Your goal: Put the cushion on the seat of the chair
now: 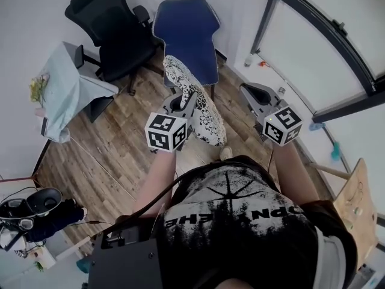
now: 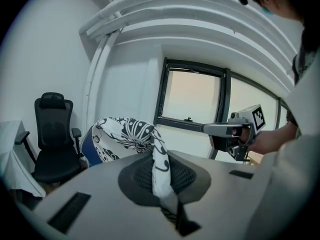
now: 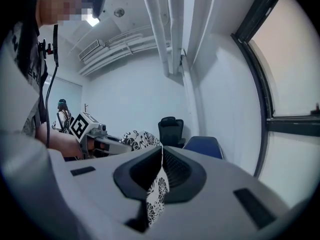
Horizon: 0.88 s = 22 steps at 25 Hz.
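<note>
A black-and-white patterned cushion point(image 1: 201, 110) hangs over the wooden floor in front of a blue chair point(image 1: 186, 35) that stands by the wall. My left gripper point(image 1: 180, 99) is shut on the cushion's near edge. In the left gripper view the fabric point(image 2: 159, 169) runs down between the jaws, and the blue chair point(image 2: 89, 145) peeks out behind the cushion. My right gripper point(image 1: 255, 92) is to the right of the cushion. Its own view shows a strip of the same patterned fabric point(image 3: 156, 194) pinched in its jaws; how the strip joins the cushion is hidden.
A black office chair point(image 1: 111, 29) stands left of the blue one. A table with a pale cloth point(image 1: 69, 89) is at the left wall. A dark-framed window point(image 1: 337, 41) lines the right side, with a wooden piece point(image 1: 356, 200) near it. Dark bags point(image 1: 36, 212) lie at lower left.
</note>
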Tool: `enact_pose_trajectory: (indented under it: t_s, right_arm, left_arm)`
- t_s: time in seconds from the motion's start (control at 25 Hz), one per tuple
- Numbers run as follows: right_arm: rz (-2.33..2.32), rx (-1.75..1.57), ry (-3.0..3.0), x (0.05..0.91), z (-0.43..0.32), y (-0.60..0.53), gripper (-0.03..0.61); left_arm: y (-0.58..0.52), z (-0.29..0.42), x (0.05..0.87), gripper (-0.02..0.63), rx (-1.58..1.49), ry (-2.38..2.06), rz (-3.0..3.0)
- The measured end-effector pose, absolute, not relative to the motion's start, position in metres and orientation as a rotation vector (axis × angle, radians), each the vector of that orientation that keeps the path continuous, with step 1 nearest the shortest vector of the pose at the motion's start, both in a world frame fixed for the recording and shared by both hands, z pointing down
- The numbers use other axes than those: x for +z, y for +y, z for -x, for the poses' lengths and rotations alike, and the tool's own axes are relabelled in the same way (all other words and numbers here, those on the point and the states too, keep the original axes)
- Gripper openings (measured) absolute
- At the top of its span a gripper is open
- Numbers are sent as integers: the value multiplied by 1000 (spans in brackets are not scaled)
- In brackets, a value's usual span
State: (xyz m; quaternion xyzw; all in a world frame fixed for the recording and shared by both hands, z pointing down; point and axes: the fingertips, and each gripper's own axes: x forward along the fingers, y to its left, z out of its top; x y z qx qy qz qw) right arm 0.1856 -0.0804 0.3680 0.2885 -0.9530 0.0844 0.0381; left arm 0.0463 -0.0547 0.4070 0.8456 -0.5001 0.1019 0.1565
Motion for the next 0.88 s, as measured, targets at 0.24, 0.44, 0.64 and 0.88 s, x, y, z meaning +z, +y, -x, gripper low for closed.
enact_pose_trajectory:
  t_s: [0.24,0.44,0.64,0.88]
  right_arm:
    - [-810,272,-2940,374,-200,-127,20]
    - [-754,274,-2953,377,-208,-158,20]
    - [-753,270,-2956,376,-216,-183,20]
    - [-768,290,-2954,381,-220,-200,20]
  left_arm:
    - [-101,-63,409,23,314,-1472,-2396]
    - [-131,-75,408,23,330,-1509,-2382]
    - [-151,-78,408,23,364,-1520,-2376]
    - [-171,-76,410,23,377,-1513,-2372]
